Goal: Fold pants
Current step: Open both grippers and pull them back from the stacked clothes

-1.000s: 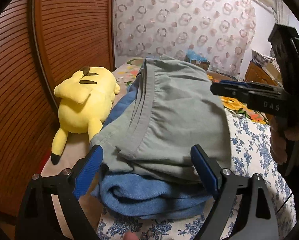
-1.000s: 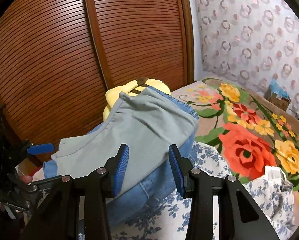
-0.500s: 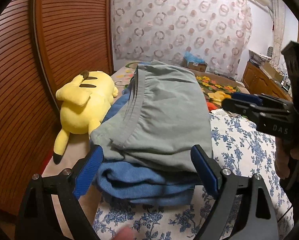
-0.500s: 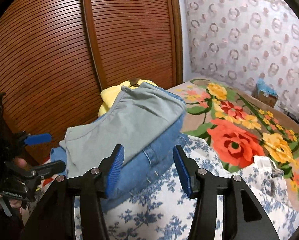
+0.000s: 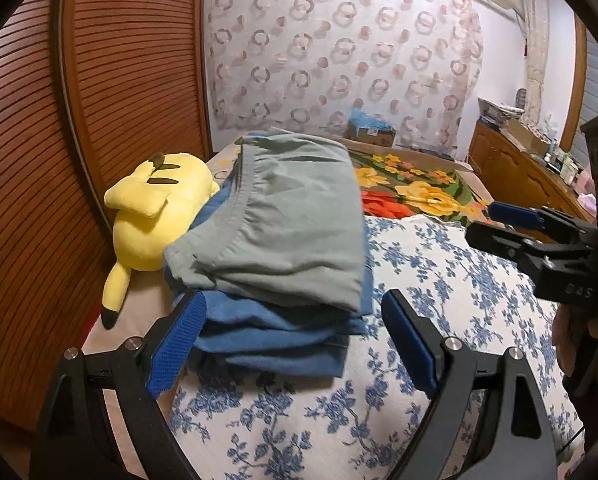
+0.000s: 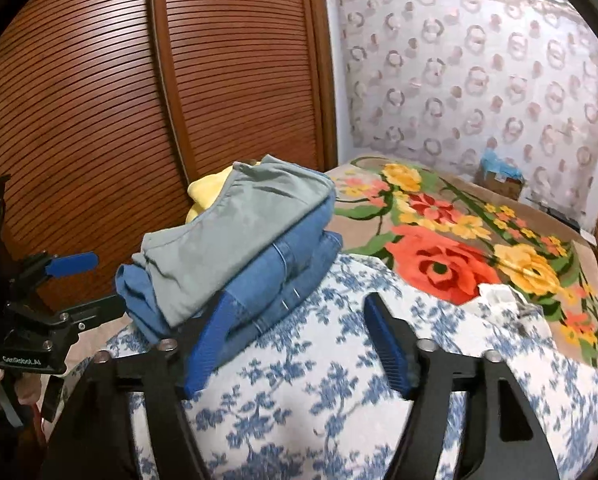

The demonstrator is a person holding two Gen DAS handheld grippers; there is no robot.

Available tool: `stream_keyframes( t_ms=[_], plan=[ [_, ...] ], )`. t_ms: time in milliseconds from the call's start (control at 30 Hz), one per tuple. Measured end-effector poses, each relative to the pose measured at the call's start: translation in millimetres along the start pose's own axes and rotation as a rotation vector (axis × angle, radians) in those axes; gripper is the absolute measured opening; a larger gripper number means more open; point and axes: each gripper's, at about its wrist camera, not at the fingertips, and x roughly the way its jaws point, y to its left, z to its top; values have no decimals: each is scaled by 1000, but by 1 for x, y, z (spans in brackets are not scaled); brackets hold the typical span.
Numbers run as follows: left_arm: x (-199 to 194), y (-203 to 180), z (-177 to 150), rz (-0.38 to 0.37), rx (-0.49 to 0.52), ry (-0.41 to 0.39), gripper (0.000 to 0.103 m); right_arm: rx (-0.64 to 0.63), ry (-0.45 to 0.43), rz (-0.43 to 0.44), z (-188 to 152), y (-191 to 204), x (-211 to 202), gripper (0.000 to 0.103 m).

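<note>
Folded grey-green pants point(image 5: 283, 220) point(image 6: 235, 232) lie on top of folded blue jeans point(image 5: 275, 340) point(image 6: 291, 272), stacked at the left of the bed. My left gripper point(image 5: 295, 340) is open just in front of the stack, its blue pads clear of the cloth. My right gripper point(image 6: 299, 340) stands to the right of the stack above the blue-flowered sheet point(image 6: 331, 392); its jaws are opening and hold nothing. Each gripper shows in the other's view: the right gripper point(image 5: 539, 232) at the right edge, the left gripper point(image 6: 59, 284) at the left edge.
A yellow plush toy point(image 5: 155, 216) lies left of the stack against the slatted wooden doors point(image 5: 131, 80). A rose-patterned blanket point(image 6: 459, 240) covers the far bed. A cardboard box point(image 5: 371, 132) sits by the curtain, a wooden dresser point(image 5: 519, 176) at the right.
Both grippers have drawn back from the stack, which now lies farther off. The right gripper's jaws have spread wider and slid right, off the folded pants.
</note>
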Motion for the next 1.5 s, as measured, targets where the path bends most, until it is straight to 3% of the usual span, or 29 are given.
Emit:
stream_keyframes(
  t_ms=[333, 467, 1200, 1500],
  plan=[
    [-18, -23, -18, -42, 37, -9, 90, 40, 3, -90, -30, 5, -35, 90],
    [-21, -35, -26, -63, 57, -8, 90, 56, -9, -113, -46, 7, -56, 99],
    [-41, -113, -72, -207, 156, 3, 90, 173, -51, -282, -126, 8, -167, 101],
    [-82, -129, -75, -226, 190, -54, 90, 212, -103, -350, -137, 18, -222, 101]
  ],
)
